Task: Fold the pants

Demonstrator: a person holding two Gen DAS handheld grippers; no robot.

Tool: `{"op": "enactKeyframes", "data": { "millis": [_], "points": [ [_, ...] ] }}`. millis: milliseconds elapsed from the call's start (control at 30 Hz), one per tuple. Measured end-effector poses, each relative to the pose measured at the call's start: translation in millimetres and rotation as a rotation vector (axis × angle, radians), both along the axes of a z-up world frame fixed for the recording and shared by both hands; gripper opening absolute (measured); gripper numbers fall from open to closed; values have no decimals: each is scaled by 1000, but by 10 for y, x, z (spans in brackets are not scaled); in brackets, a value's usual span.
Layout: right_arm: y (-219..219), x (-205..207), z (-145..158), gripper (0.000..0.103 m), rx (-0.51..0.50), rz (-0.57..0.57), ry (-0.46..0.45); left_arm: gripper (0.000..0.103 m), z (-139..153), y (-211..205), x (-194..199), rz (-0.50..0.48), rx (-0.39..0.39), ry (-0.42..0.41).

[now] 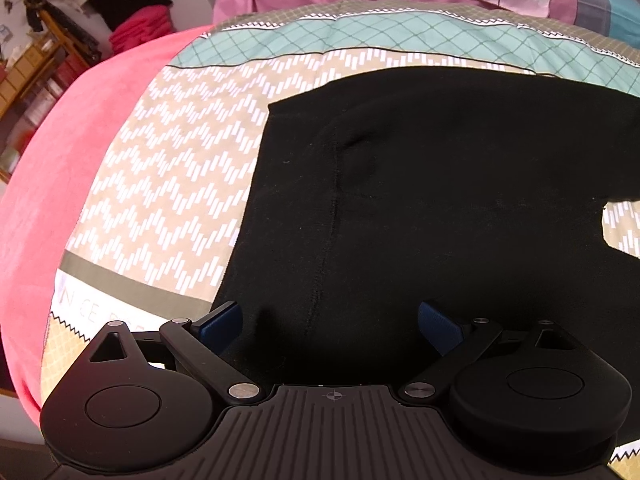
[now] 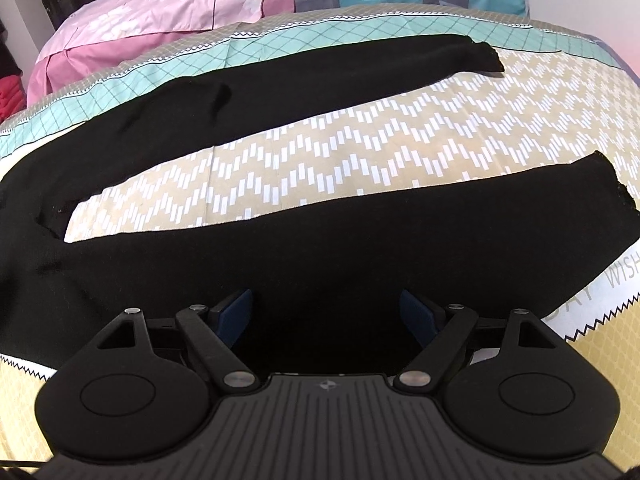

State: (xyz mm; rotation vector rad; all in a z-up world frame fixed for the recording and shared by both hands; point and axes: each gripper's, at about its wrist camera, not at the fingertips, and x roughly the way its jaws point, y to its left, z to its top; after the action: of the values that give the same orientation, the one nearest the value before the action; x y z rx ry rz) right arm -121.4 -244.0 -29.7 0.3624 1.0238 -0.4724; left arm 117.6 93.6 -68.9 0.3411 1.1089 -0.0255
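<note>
Black pants [image 2: 280, 216] lie spread flat on a bed's patterned bedspread [image 2: 360, 148], legs parted in a V, pink pillows [image 2: 160, 12] beyond. The left gripper [image 1: 330, 320] hangs over the waist end, the right gripper [image 2: 326, 312] over the near leg; both sets of jaws stand wide apart, gripping nothing

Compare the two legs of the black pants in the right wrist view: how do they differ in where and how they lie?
The far leg runs along the teal checked band of the bedspread and shows a crease; the near leg lies closest to the right claw and looks smoother. Its cuff ends farther right than the far leg's. Both are black, flat, spread apart, unfolded.
</note>
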Motion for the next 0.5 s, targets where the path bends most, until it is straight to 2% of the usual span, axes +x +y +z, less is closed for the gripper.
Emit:
{"op": "enactKeyframes", "data": {
  "millis": [267, 433, 500],
  "points": [
    [-68, -24, 1, 84, 10, -39, -25, 103, -30, 6, 21, 11, 11, 19],
    [-69, -18, -66, 84, -1, -9, 25, 103, -104, 10, 40, 5, 24, 45],
    [-89, -83, -17, 84, 2, -2, 5, 103, -57, 70, 8, 7, 13, 44]
  ]
}}
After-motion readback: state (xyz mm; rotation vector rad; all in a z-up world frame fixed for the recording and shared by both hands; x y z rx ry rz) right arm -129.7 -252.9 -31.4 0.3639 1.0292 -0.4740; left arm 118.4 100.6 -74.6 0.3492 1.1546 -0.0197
